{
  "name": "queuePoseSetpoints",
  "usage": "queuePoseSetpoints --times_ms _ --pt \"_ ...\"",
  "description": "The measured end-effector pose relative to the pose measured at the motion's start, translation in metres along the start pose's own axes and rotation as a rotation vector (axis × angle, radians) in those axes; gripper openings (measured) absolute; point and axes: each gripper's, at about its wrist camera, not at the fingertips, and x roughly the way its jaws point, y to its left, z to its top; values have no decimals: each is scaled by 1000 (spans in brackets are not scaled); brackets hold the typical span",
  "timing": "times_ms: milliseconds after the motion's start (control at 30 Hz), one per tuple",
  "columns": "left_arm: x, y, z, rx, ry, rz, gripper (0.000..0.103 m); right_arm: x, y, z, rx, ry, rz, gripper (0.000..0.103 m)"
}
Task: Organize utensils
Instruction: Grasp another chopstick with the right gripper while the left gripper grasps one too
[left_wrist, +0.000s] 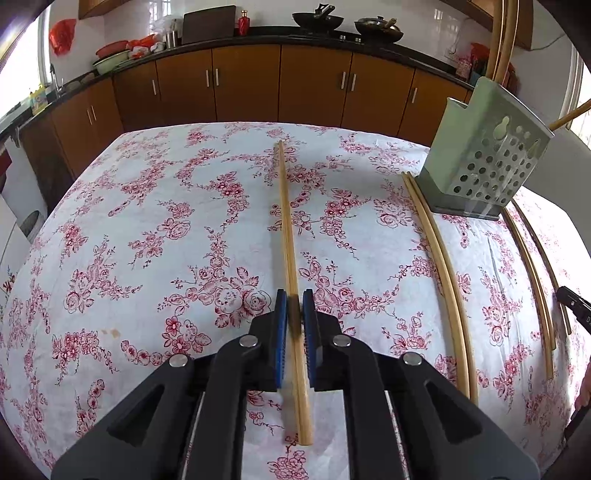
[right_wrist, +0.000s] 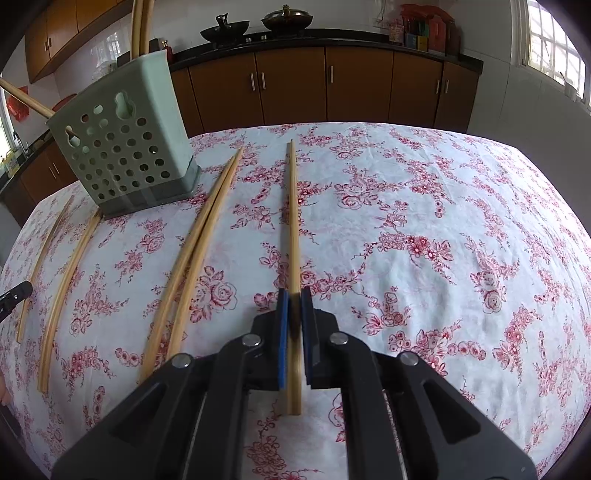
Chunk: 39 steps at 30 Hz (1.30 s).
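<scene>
My left gripper (left_wrist: 294, 300) is shut on a pair of wooden chopsticks (left_wrist: 286, 221) that lies along the floral tablecloth. My right gripper (right_wrist: 294, 297) is shut on another pair of wooden chopsticks (right_wrist: 293, 221), also lying lengthwise on the cloth. A pale green perforated utensil holder (left_wrist: 484, 162) stands to the right in the left wrist view and to the left in the right wrist view (right_wrist: 125, 147). It holds several chopsticks (right_wrist: 142, 26). More chopstick pairs (left_wrist: 439, 266) (right_wrist: 192, 254) lie on the cloth beside the holder.
The table (left_wrist: 147, 221) carries a white cloth with red flowers. Brown cabinets (left_wrist: 280, 85) and a dark counter with woks (left_wrist: 317, 18) run behind it. Further chopsticks (right_wrist: 59, 295) lie near the table's side. The other gripper's tip (left_wrist: 574, 306) shows at the edge.
</scene>
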Motion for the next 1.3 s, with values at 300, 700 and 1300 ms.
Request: queuePoseSetpoints --times_ms 300,700,1300 --pt "1 0 -1 8 1 9 10 0 0 -1 2 0 3 9" --pt "1 0 -1 7 1 8 10 0 -1 -1 -2 1 0 9" --pt "0 -1 -1 10 1 7 11 -3 0 -2 -8 2 -8 9"
